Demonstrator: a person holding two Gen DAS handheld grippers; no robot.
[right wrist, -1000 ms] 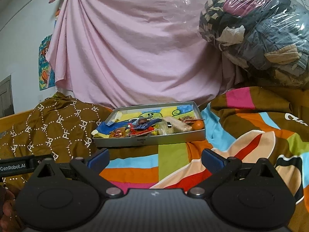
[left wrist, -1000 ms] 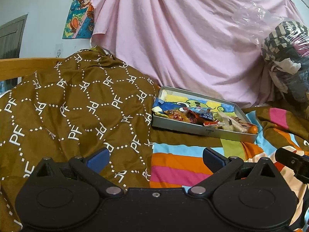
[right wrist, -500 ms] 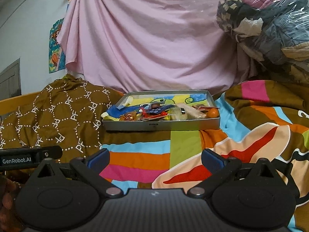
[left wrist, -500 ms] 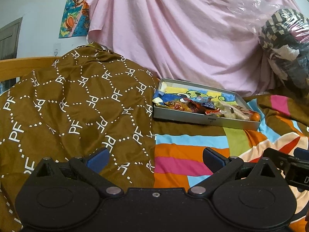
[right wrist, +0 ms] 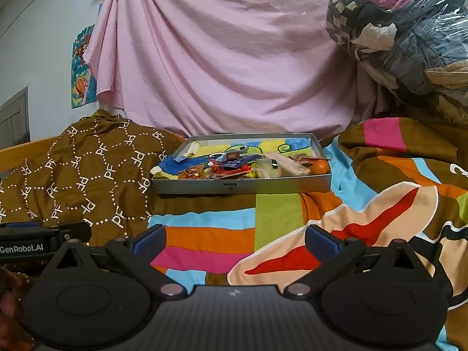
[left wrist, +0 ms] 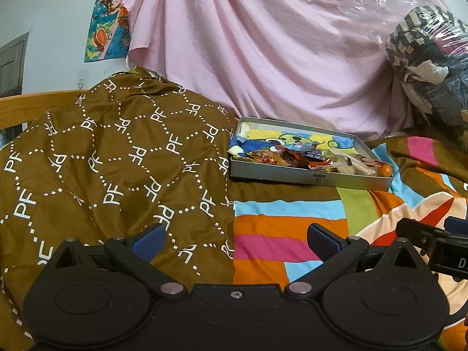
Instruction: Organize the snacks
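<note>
A grey metal tray (left wrist: 310,177) (right wrist: 242,186) with a colourful cartoon lining rests on the bed ahead. It holds several wrapped snacks (left wrist: 295,158) (right wrist: 231,166) and a small orange fruit (left wrist: 383,170) (right wrist: 318,166) at its right end. My left gripper (left wrist: 236,239) is open and empty, low over the bedspread, well short of the tray. My right gripper (right wrist: 235,239) is open and empty too, facing the tray from the front. Each gripper's side shows at the other view's edge.
A brown "PF" patterned quilt (left wrist: 102,158) is heaped to the left of the tray. A striped multicolour bedspread (right wrist: 278,213) covers the bed. A pink sheet (right wrist: 219,58) hangs behind. A plastic-wrapped bundle of clothes (right wrist: 409,29) sits at the right.
Both grippers have drawn a little closer to the tray and tilted slightly. Their jaws stay open. The tray and snacks have not moved.
</note>
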